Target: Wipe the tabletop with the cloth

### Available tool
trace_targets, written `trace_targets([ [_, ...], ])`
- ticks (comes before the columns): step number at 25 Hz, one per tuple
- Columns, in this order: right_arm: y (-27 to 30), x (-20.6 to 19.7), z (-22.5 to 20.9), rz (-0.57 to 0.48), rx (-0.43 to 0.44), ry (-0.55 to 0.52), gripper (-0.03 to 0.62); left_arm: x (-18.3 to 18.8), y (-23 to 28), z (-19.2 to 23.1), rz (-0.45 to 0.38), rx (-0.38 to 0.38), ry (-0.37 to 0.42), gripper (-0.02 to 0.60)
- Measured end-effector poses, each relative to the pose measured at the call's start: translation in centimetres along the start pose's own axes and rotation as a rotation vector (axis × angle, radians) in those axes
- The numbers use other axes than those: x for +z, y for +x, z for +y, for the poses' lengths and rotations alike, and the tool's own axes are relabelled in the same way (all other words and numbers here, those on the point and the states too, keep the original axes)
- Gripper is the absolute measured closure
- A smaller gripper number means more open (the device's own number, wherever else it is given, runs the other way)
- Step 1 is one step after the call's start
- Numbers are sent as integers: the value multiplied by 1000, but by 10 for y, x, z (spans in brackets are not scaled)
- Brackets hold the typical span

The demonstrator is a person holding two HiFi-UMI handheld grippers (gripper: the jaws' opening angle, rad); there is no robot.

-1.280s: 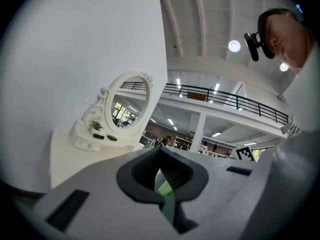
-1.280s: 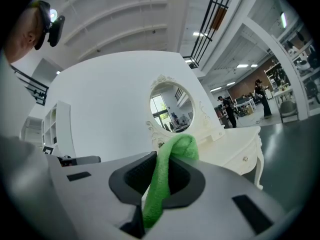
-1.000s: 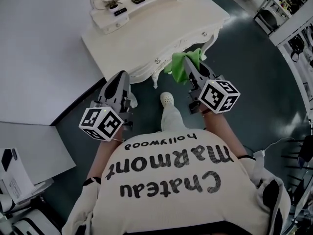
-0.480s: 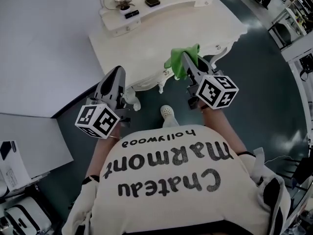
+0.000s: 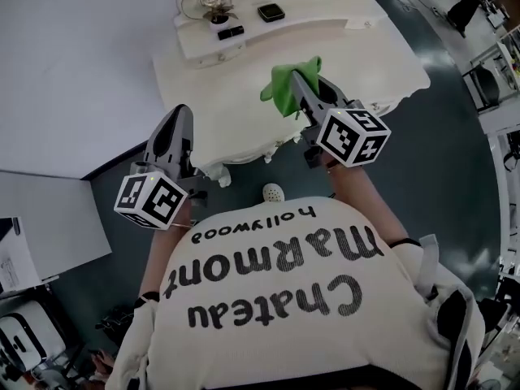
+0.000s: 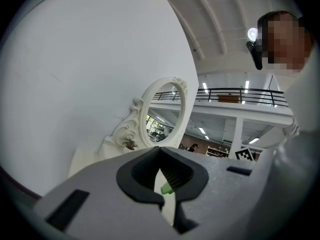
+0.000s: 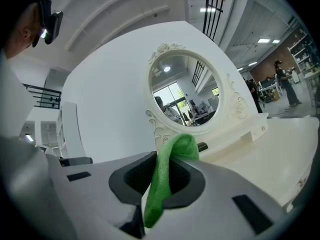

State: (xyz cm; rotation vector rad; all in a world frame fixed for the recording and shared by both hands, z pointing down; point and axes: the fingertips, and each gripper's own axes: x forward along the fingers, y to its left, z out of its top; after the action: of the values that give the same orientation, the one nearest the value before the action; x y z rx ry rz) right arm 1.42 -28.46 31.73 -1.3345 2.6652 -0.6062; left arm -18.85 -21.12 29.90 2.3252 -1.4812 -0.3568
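Observation:
A white dressing table (image 5: 227,104) stands in front of me, its tabletop (image 7: 280,154) bare and pale. My right gripper (image 5: 297,86) is shut on a green cloth (image 5: 284,90), which hangs over the middle of the tabletop. In the right gripper view the cloth (image 7: 159,194) is folded over and pinched between the jaws of that gripper (image 7: 162,161). My left gripper (image 5: 176,124) hovers at the table's front left edge. Its jaws are shut with nothing held in the left gripper view (image 6: 161,156).
An oval mirror (image 7: 187,96) in an ornate frame rises at the table's back. On the raised shelf below it lie two small black objects (image 5: 270,12) (image 5: 230,32) and a small ornament (image 5: 214,2). A white wall (image 5: 73,63) runs along the left. My shoe (image 5: 274,193) shows under the front edge.
I have stepped closer to the table. The right gripper carried the green cloth from the front edge to above the tabletop. The left gripper came up to the front left edge.

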Motion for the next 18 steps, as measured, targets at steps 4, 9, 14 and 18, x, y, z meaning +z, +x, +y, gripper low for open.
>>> trace_targets([
  [4,34,1,-10,43,51,-1,545,4,13,14,-19,65,-3,574],
  [9,78,-4,-27,85,111,-3,545,4,24,36,-53,149,-5,574],
  [14,118,-7,-37,114,149,-44,545,2,19,62,-85,249,-22,574],
  [18,152,-32,-46,188,167,-145,545,2,6,80,-110,336,-51,574],
])
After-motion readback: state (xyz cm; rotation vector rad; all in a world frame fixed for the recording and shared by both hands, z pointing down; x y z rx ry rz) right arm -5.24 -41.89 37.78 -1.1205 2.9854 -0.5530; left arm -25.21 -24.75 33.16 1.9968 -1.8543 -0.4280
